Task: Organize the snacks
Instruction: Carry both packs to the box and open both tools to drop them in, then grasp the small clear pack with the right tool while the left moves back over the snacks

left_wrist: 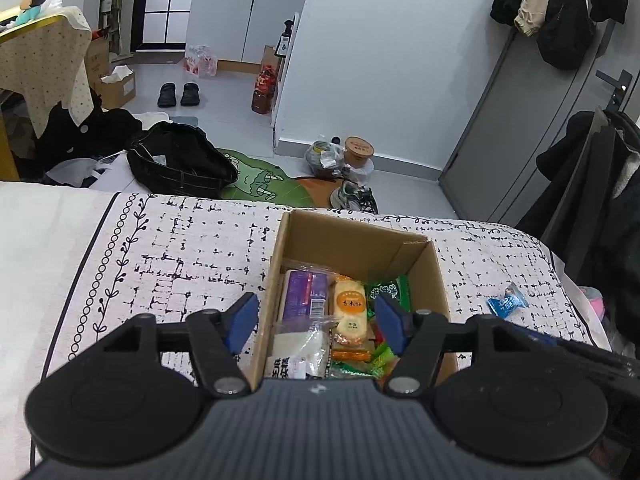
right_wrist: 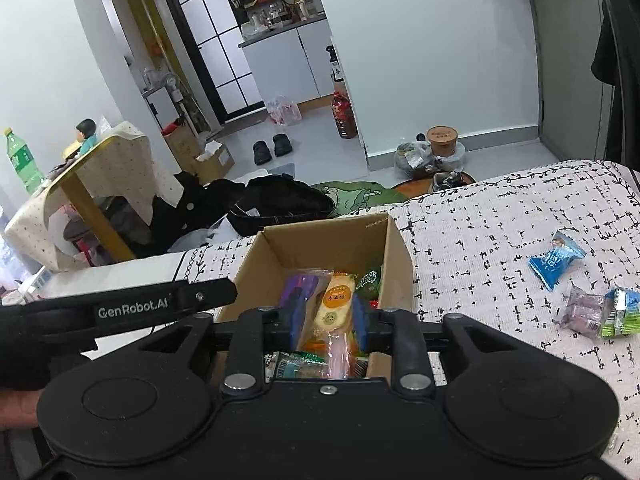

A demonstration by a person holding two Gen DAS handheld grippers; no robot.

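Note:
An open cardboard box [left_wrist: 404, 246] [right_wrist: 396, 248] stands on the patterned cloth and holds several snack packets. My left gripper [left_wrist: 316, 320] is open and empty, its blue pads spread over the box's near half. My right gripper [right_wrist: 327, 320] hovers over the box, its pads on either side of a yellow-orange packet [right_wrist: 334, 306]; whether they grip it I cannot tell. That packet also shows in the left wrist view [left_wrist: 351, 310], beside a purple packet [left_wrist: 300, 294]. A blue packet [right_wrist: 555, 259] [left_wrist: 506, 303], a purple packet [right_wrist: 582, 312] and a green-blue packet [right_wrist: 622, 312] lie loose on the cloth to the right.
The cloth-covered surface [left_wrist: 180, 248] ends just behind the box. Beyond it the floor holds a black bag [left_wrist: 180, 160], shoes [left_wrist: 354, 196] and a tied bag with a brown tub [left_wrist: 344, 156]. The left gripper's arm [right_wrist: 132, 308] crosses the right wrist view at left.

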